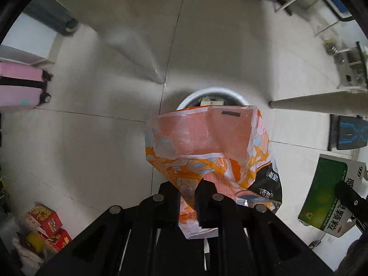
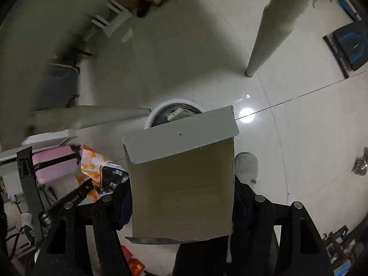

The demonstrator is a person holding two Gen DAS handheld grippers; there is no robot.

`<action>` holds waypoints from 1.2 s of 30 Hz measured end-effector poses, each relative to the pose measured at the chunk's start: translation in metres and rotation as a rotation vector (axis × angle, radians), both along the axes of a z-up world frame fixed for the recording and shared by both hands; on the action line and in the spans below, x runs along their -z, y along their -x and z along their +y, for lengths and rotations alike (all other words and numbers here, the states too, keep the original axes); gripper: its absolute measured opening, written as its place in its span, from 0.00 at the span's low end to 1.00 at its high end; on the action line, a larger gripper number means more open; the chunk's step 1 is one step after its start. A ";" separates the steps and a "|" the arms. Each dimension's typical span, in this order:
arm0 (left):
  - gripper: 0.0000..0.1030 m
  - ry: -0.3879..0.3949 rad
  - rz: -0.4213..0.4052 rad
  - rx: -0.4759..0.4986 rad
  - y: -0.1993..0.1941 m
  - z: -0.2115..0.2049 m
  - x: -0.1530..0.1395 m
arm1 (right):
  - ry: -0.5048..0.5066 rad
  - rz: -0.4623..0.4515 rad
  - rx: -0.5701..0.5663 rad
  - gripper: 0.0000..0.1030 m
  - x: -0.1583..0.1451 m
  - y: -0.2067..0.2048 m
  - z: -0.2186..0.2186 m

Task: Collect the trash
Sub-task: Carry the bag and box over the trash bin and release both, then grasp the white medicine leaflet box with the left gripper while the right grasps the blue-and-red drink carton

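Overhead, 2 grippers each hold 1 piece of trash above 1 white bin (image 1: 214, 92): the left gripper (image 1: 187, 203) clenches an orange snack wrapper (image 1: 202, 147), the right gripper (image 2: 181, 203) clamps a cardboard box (image 2: 181, 184).

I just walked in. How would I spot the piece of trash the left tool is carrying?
Find the white round bin on the pale tiled floor, then look just in front of it. There the left tool pinches a crumpled snack wrapper. Unlike the stiff green-and-white box to its right, held by the other tool, it is soft film, orange and white with a black patch.
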State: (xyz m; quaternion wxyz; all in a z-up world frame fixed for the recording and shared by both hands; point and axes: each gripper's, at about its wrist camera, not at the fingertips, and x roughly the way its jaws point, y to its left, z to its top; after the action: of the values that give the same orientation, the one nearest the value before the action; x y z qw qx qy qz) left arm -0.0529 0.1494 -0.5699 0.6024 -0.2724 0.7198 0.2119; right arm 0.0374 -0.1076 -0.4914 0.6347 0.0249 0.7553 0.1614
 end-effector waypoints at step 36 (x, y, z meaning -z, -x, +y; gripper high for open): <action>0.90 -0.147 -0.077 -0.017 0.060 -0.035 -0.054 | 0.158 -0.167 -0.373 0.99 0.054 0.034 0.040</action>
State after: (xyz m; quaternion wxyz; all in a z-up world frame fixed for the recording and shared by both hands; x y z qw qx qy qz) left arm -0.1131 0.1143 -0.5162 0.6462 -0.2416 0.6760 0.2589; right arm 0.0035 -0.0680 -0.5457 0.6542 -0.1786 0.7020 0.2175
